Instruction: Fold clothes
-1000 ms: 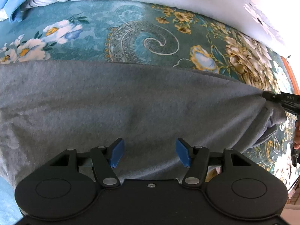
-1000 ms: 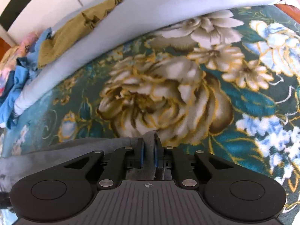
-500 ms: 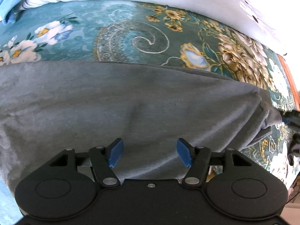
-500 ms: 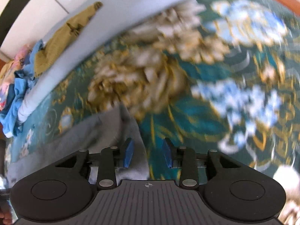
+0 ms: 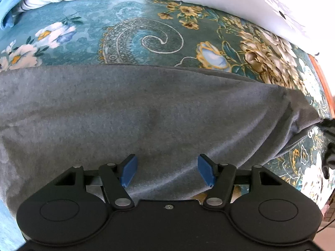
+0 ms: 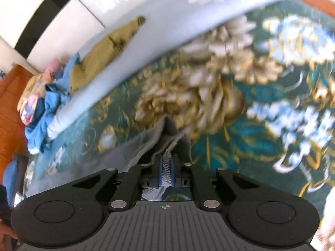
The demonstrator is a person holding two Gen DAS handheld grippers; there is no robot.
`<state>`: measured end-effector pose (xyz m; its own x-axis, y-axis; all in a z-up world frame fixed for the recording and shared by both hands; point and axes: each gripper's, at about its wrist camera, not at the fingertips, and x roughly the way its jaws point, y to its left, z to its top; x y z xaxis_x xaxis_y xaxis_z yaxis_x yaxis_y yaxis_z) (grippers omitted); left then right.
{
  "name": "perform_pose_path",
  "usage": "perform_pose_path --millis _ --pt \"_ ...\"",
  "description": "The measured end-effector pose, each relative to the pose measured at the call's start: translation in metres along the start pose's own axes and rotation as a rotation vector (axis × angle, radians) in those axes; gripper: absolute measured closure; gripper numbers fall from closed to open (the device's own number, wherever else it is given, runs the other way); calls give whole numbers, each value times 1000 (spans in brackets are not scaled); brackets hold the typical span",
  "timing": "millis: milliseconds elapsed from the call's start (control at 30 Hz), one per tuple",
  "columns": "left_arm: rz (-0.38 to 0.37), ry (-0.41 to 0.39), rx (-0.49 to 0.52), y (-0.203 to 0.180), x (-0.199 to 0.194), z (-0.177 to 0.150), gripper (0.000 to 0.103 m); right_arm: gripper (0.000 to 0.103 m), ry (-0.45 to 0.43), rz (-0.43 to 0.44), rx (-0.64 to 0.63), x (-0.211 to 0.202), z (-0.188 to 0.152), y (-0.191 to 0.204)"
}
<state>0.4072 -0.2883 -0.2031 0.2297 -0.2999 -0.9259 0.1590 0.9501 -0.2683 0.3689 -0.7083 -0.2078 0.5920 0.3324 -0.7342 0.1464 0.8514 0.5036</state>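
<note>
Right wrist view puts the right gripper [image 6: 166,170] at the centre, its blue pads clenched on a bunched edge of the soft grey knit garment [image 6: 155,144]. The jaws have just been closing, and now a ribbed, stitched hem stands pinched between them. From that pinch the cloth rises into a small peak and fans out toward the lower left, which suggests the corner is being lifted clear of the bed so it can be carried over as a fold. Beneath it lies the teal bedspread printed with gold and cream flowers [image 6: 240,96], blurred in this view. Farther off, a pale blue-white quilt [image 6: 146,39] runs along the far side, with an olive-yellow cloth [image 6: 104,56] lying on it and a crumpled blue garment [image 6: 41,121] heaped at its left end.

Left wrist view shows the left gripper [image 5: 167,171] released, its blue pads standing apart above the grey garment [image 5: 146,113] with nothing caught between them. It hangs over the near hem, probably placed there to take a second hold or to pin the cloth while the other end is drawn. The garment lies spread flat across the bedspread [image 5: 136,31], tapering to the right, where it is gathered toward the dark shape at the picture's edge.
</note>
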Motion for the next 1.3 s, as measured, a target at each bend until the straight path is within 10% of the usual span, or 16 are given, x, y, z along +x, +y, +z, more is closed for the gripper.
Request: perform_pose_path --millis 233,400,933,1033,1300 --pt "-1 5 -2 0 1 -3 41 97 105 -121 24 20 -10 -22" --pt "7 5 -8 5 -1 -3 41 83 12 -138 -16 1 -5 -14" --pt "-17 9 -27 4 5 -7 41 66 129 15 25 47 5 -8" --pt "-17 5 -36 5 5 -6 41 95 139 48 31 49 7 -1" --pt "-28 -20 -58 12 -3 -1 40 98 59 -42 57 22 28 -13"
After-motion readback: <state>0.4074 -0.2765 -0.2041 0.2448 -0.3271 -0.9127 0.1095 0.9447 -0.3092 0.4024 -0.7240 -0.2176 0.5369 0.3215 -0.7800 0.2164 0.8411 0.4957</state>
